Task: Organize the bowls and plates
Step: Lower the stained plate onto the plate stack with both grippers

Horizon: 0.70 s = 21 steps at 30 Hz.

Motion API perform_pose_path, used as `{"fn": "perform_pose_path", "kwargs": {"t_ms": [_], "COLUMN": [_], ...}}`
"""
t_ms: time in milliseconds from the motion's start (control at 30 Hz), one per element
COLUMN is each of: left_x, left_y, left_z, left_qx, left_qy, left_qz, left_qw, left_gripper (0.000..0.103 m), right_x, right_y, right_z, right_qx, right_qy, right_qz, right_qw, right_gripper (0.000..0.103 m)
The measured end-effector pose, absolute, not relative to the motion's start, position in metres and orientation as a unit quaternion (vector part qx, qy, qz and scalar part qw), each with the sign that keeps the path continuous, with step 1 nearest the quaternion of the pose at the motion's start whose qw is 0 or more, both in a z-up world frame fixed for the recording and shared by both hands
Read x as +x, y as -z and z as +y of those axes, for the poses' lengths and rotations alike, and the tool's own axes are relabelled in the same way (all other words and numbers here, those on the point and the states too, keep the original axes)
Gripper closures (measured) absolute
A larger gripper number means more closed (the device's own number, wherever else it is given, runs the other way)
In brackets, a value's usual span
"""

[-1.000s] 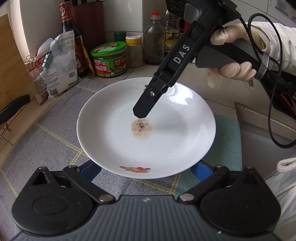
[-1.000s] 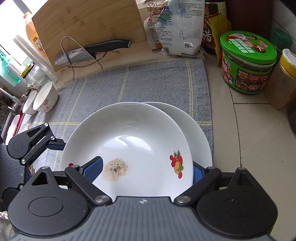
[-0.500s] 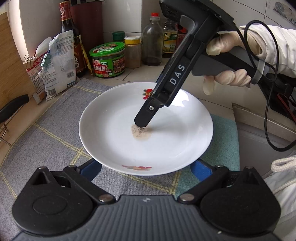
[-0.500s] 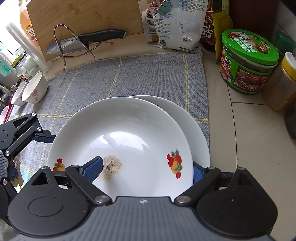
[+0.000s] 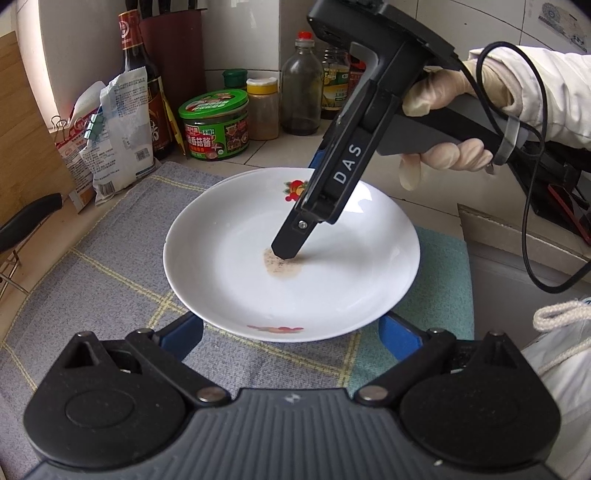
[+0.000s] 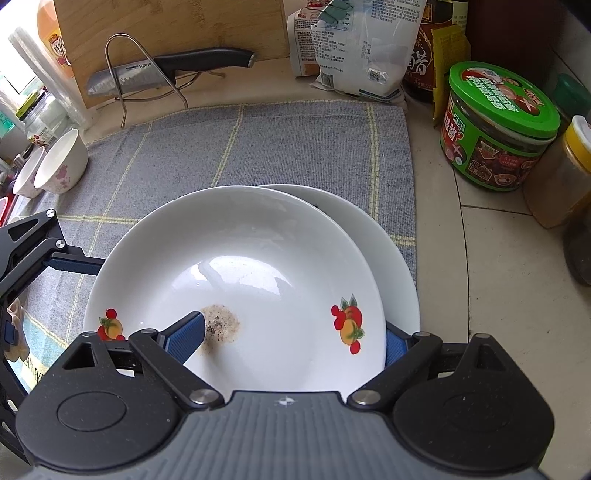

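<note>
A white plate with fruit prints and a brown speckled stain point(image 5: 236, 266) point(image 6: 236, 273) is held over a second white plate point(image 6: 384, 251) on the grey cloth. My right gripper point(image 6: 291, 338) is shut on the top plate: one blue finger point(image 6: 184, 334) lies inside by the stain, the other finger point(image 6: 395, 347) is under the rim. In the left wrist view the right gripper point(image 5: 295, 243) reaches down into the plate. My left gripper point(image 5: 291, 332) is open, its fingers on either side of the plate's near rim and below it.
A green-lidded jar point(image 6: 495, 125), sauce bottles point(image 5: 136, 92) and bags point(image 6: 354, 48) stand at the back. A knife on a wire rack point(image 6: 162, 70) leans against a cutting board point(image 6: 166, 33). Two small bowls point(image 6: 59, 162) stand at the left. Grey checked cloth point(image 6: 280, 140) covers the counter.
The right gripper and its plate have moved farther from the left gripper and a little lower, nearer over the second plate. The left gripper stays open.
</note>
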State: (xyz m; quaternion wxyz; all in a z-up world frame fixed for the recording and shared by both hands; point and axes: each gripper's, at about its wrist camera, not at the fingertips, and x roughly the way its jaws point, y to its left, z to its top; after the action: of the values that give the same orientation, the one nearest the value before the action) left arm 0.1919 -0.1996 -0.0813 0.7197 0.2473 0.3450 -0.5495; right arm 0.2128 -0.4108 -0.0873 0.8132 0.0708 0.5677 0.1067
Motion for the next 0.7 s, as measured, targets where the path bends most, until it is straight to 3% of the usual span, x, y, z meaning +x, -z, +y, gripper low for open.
{"fn": "perform_pose_path", "kwargs": {"t_ms": [700], "left_x": [0.193], "left_y": [0.082], "left_z": [-0.202], "left_qx": [0.27], "left_qy": [0.579], "left_qz": [0.353], "left_qw": [0.683], "left_gripper": [0.003], "right_x": [0.196], "right_y": [0.079], "right_z": [-0.418], "right_qx": [0.076], "right_qy": [-0.1], "right_qz": [0.58], "right_qw": [0.805], "right_gripper": [0.006]}}
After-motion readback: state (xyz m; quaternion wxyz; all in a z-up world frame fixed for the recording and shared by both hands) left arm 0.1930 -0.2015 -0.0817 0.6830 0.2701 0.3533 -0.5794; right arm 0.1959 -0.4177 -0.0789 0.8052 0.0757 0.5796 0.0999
